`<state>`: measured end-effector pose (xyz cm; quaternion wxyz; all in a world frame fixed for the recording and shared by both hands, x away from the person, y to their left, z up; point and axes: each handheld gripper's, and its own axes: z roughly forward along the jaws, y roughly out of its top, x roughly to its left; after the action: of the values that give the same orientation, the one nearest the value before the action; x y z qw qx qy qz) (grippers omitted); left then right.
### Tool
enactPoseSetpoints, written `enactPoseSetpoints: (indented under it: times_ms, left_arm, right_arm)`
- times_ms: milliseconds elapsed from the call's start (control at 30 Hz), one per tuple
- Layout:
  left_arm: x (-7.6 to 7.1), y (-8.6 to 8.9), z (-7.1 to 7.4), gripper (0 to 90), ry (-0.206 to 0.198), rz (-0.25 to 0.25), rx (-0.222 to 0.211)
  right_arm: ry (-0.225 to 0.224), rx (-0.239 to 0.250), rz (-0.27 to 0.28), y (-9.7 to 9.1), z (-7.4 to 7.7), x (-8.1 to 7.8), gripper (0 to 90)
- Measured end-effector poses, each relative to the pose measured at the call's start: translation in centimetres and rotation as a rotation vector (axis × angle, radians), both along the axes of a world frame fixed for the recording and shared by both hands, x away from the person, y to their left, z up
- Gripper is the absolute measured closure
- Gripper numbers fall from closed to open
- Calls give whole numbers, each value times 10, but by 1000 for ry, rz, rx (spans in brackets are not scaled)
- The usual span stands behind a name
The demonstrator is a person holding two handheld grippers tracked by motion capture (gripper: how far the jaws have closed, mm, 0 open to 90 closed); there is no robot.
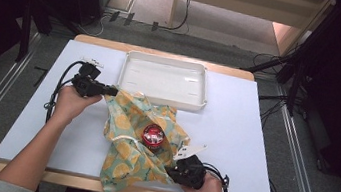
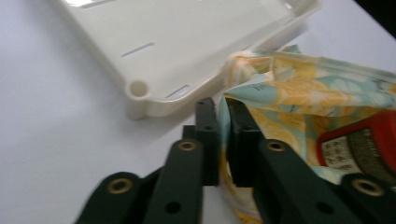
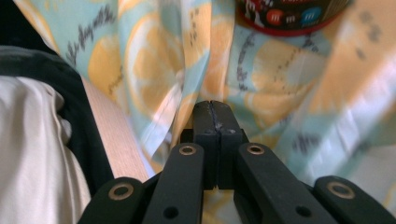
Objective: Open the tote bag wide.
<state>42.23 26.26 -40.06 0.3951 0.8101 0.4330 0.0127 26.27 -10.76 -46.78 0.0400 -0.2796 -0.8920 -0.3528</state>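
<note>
From my remote seat I can't read the red jar's (image 3: 292,16) label, its top being cut off by the right claw view's edge, I can't tell whether the right claw (image 3: 215,112) pinches the fruit-print cloth (image 3: 154,60), and the tray's (image 2: 187,42) far side runs out of frame.

One white tray (image 1: 163,80) at the far centre of one white table (image 1: 248,137); one lemon-print cloth (image 1: 122,157) at the near centre; one red-lidded jar (image 1: 153,135) on the cloth; two hand-held grippers, the left gripper (image 1: 108,90) and the right gripper (image 1: 173,171).
</note>
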Motion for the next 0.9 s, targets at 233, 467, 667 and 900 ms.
enactPoseSetpoints:
  times_ms: [233, 467, 667, 900]
  left_arm:
    - [-19, -5, 19, 488, -75, -31, 1]
    - [-34, 2, 35, 418, -97, -37, -28]
    - [-39, 11, 44, 356, -109, -17, -39]
    - [-50, 0, 49, 641, -120, -58, -26]
  right_arm:
    - [-36, 50, -30, -7, 14, 0, 890]
    - [-71, 72, -71, -12, 37, 5, 900]
    - [-85, 74, -99, -9, 51, 21, 900]
    - [-58, 33, -115, -2, 45, 41, 900]
